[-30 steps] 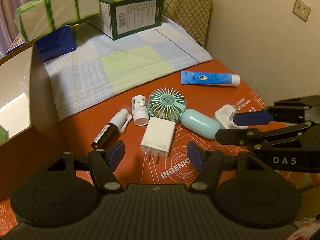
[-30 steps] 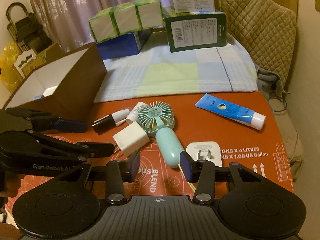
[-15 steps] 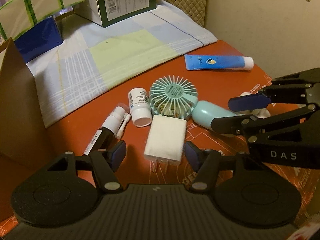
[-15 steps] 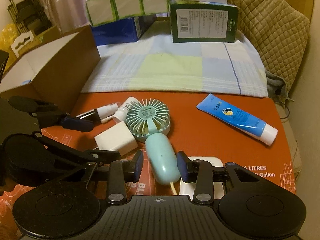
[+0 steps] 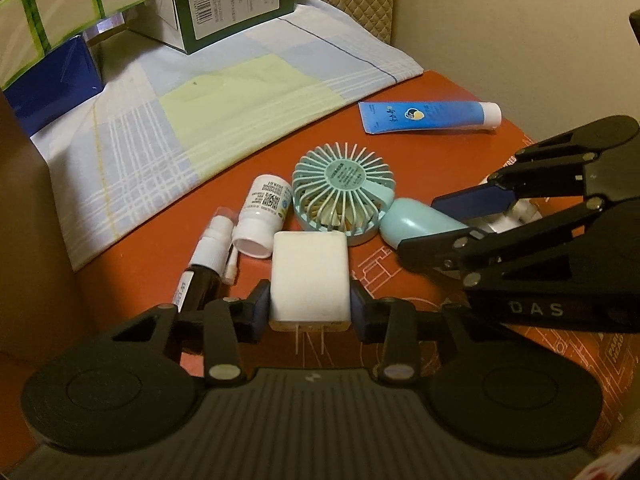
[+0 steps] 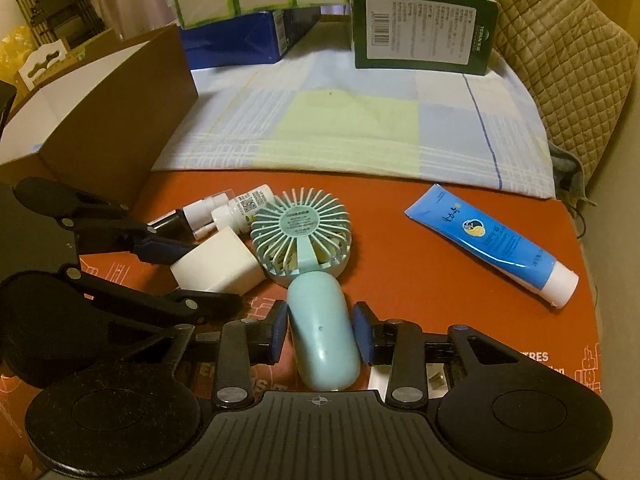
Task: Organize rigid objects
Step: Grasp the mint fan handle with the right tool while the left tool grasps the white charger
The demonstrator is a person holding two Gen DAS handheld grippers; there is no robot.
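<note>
Here two chargers, one fan, two bottles.

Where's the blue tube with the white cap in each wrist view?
Left wrist: blue plastic tube with white cap, upper right, cap pointing right, beyond the mint handheld fan.
Right wrist: tube at centre right, cap toward lower right, right of the fan.
Shared landmark: the fan.

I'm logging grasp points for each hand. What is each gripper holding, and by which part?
The left gripper is closing on the white charger, across its sides near the prongs. The right gripper is closing around the fan's handle.
</note>
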